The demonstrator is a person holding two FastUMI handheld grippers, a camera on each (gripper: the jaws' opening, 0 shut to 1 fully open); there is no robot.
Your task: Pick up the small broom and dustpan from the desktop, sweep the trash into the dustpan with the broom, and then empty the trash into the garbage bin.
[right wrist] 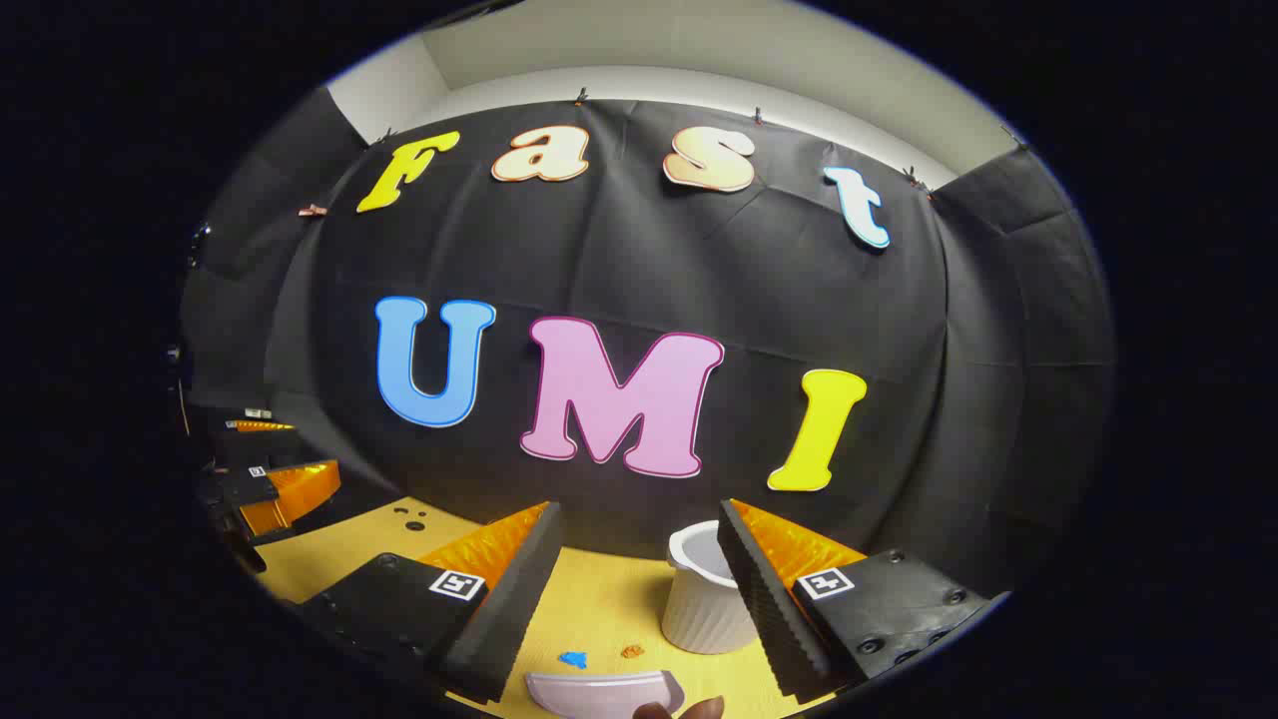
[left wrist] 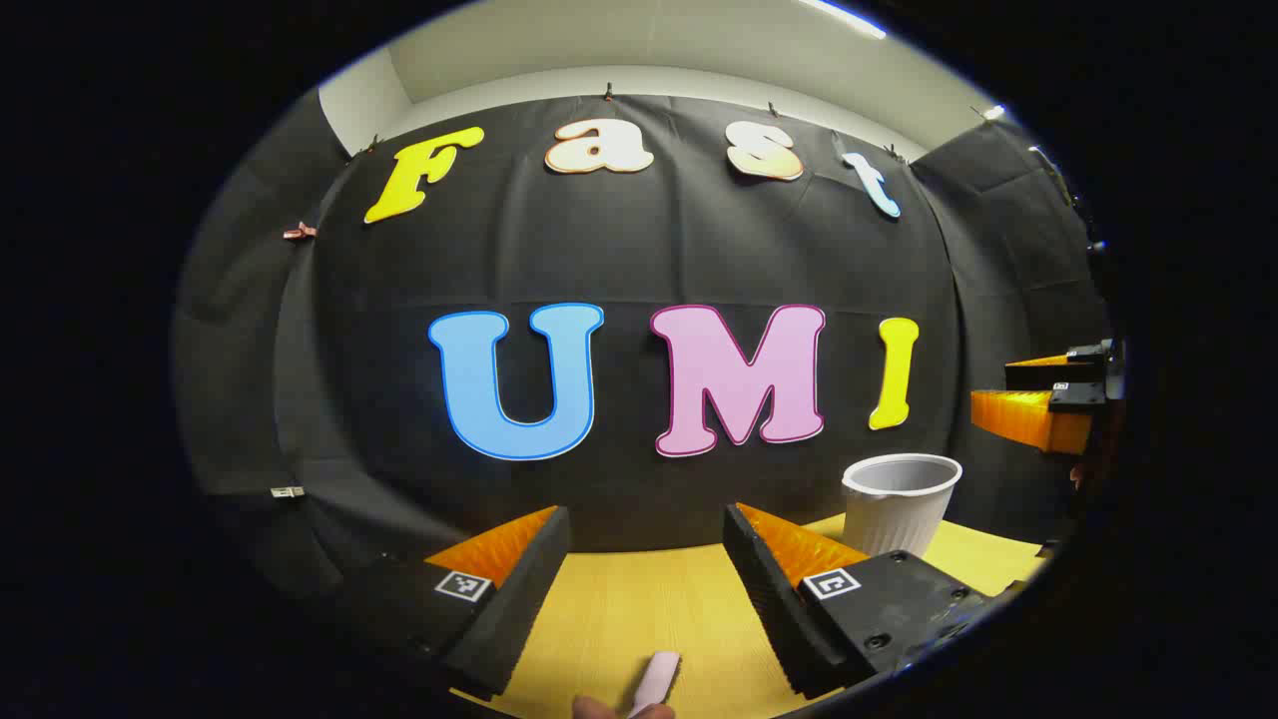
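Down at the very bottom of the right gripper view sits a pale, curved piece with a raised rim, the dustpan [right wrist: 604,691] by the look of it, though its lower part is cut off by the edge, so its handle cannot be made out. Just beyond its rim, two scraps of trash lie on the yellow bench [right wrist: 609,609]: a blue bit [right wrist: 573,659] and an orange bit [right wrist: 632,652], close together and apart from the pan. In the left gripper view a slim pale pink handle [left wrist: 655,681] pokes up from the bottom edge, likely the small broom, but its head is out of frame and I can't say for sure. A fingertip [left wrist: 599,707] peeks in beside it, and another fingertip [right wrist: 689,709] shows at the pan's right end. The white ribbed garbage bin [right wrist: 704,599] stands upright on the bench, its right side hidden behind the right claw's [right wrist: 639,569] right finger; in the left gripper view the same bin [left wrist: 899,501] sits near the bench's far right, open mouth up. The right claw is spread wide with nothing between its fingers. The left claw [left wrist: 647,569] is spread wide too, over bare wood. Each claw shows up at the side of the other's view, the left claw [right wrist: 275,479] off to the left, the right claw [left wrist: 1043,404] off to the right, both partly clipped. A few small dark specks [right wrist: 409,517] sit on the far bench, too tiny to identify.
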